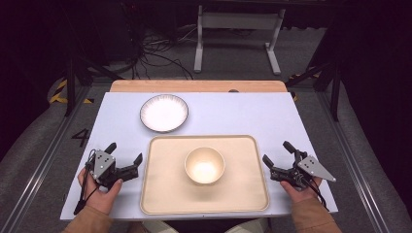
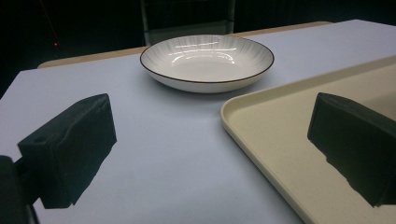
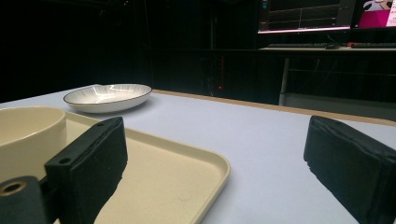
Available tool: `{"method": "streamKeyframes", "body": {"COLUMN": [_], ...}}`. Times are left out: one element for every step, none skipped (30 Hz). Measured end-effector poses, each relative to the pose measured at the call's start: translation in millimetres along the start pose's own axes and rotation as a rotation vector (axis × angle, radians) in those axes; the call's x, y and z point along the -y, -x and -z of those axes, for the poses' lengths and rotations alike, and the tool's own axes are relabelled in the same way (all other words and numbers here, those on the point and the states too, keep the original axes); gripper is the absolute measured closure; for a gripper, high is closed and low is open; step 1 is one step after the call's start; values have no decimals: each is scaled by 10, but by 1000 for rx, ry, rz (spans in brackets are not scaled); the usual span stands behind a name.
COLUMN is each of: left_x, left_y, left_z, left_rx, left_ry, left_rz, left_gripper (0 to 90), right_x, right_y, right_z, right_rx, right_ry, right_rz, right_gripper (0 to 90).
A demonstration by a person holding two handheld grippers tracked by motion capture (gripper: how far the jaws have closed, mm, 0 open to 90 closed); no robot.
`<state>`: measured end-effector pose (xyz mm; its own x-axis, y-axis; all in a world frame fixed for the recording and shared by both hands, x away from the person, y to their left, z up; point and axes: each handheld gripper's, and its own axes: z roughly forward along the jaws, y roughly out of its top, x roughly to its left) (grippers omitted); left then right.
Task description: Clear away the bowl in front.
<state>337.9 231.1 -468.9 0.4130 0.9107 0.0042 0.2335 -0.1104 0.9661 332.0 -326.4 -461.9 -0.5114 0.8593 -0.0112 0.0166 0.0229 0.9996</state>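
Both grippers idle at near table edge, flanking tray. Left gripper spread wide, holding nothing, just beside tray's left rim. Right gripper likewise spread, empty, just beside right rim. Bowl sits mid-tray, upright, well apart from both. Plate beyond tray on table, left of centre.

Likely next: grab bowl. Advice: pinch one wall over rim, lift straight, avoid sliding.

Bowl matte cream, round, thick-walled. Tray same cream, rounded corners, raised lip. Plate glossy white, shallow, ribbed, dark rim line.

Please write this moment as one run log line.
left claw: open, holds nothing | right claw: open, holds nothing | round beige bowl: on beige rectangular tray | white dark-rimmed plate: on table, beyond tray
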Motion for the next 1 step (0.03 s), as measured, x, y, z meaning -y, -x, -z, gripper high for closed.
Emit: {"method": "streamKeyframes", "body": {"left_x": [0], "left_y": [0], "left_z": [0], "left_rx": [2], "left_ry": [0], "left_rz": [-1], "left_gripper": [16], "right_x": [0], "right_y": [2], "right_z": [0], "right_rx": [-1], "right_ry": [-2], "right_rz": [4], "right_gripper": [67]}}
